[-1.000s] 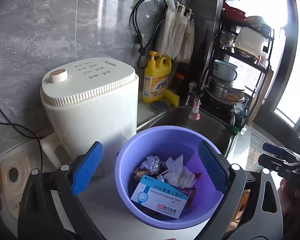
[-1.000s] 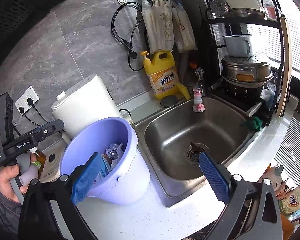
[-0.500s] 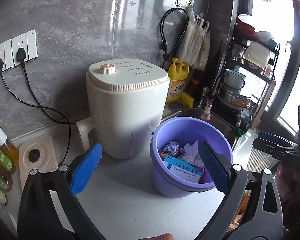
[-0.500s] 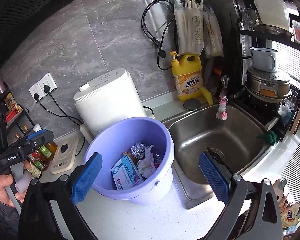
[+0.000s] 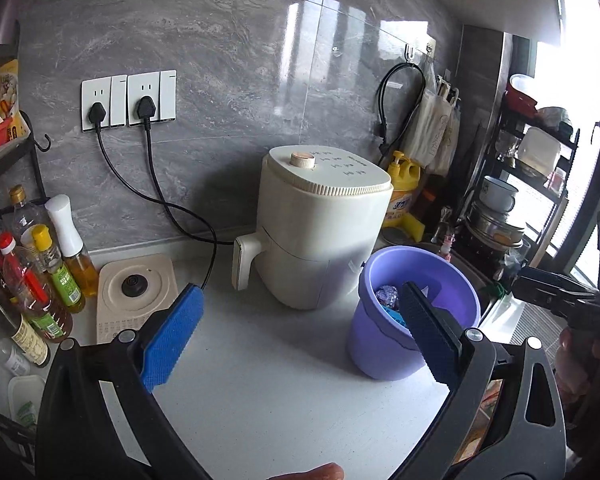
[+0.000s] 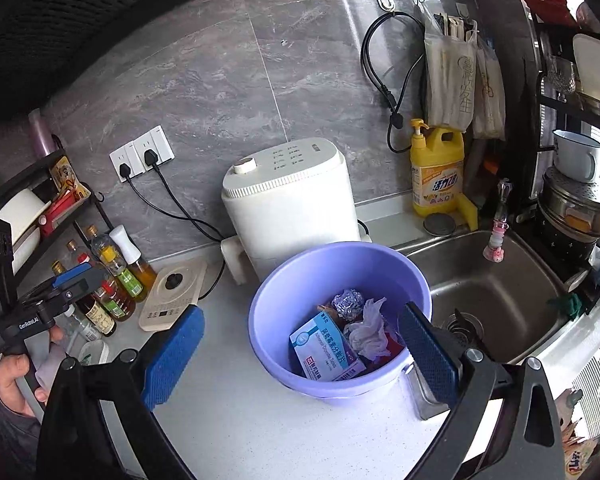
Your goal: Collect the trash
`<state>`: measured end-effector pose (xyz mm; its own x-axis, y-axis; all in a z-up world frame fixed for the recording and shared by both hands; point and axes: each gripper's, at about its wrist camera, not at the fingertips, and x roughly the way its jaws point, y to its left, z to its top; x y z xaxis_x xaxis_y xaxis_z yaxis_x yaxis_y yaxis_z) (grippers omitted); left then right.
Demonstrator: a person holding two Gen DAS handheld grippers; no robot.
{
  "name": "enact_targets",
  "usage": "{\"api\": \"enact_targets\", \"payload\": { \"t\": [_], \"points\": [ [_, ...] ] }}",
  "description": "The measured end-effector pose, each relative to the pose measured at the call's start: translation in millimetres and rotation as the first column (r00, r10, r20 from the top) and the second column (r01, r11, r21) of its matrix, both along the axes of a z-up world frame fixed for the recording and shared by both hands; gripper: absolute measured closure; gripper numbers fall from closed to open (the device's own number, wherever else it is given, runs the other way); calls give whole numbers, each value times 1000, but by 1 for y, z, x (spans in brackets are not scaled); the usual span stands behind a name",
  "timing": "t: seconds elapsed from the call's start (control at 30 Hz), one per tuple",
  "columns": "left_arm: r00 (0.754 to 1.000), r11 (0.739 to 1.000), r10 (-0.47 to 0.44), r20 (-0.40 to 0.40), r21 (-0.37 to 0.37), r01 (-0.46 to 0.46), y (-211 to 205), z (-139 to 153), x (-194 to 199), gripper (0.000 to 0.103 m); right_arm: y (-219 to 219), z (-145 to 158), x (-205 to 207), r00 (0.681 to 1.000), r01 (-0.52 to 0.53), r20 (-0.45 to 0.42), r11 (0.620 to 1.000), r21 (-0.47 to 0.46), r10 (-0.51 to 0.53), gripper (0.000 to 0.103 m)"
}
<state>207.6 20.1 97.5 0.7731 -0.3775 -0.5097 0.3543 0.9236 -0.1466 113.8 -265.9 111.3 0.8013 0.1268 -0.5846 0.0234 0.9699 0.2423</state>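
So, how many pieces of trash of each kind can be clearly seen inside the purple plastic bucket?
Crumpled silver foil ball: 1
Crumpled white tissue: 1
Blue-and-white cardboard medicine box: 1
Total: 3; scraps beneath are unclear.

Daylight pours in from the window (image 5: 560,92) at the right, blown out to white. It leaves glare streaks on the grey wall tiles (image 5: 300,40) and a soft shadow beside the white appliance (image 5: 324,236). Fisheye distortion bends the edges, and the corners go black.
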Motion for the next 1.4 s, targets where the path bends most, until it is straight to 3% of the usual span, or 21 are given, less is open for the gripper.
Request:
{"api": "enact_targets", "payload": {
  "t": [0.17,0.43,0.7,1.07,1.4],
  "points": [
    [993,993,114,27,2,-114,13,7,-37,6,12,7,-5,995,-103,19,995,8,103,8],
    [961,961,275,35,-23,-274,13,9,-100,6,11,18,-17,975,-221,28,975,-26,221,8],
    [934,936,353,53,-6,-353,2,15,-166,6,5,18,-50,958,-285,14,958,-21,285,8],
    [911,912,409,63,14,-410,-1,14,-237,6,10,12,-106,922,-379,69,925,-22,380,8],
    [897,899,437,66,3,-439,5,8,-259,6,8,-6,-131,924,-378,66,926,1,377,8]
  ]
}}
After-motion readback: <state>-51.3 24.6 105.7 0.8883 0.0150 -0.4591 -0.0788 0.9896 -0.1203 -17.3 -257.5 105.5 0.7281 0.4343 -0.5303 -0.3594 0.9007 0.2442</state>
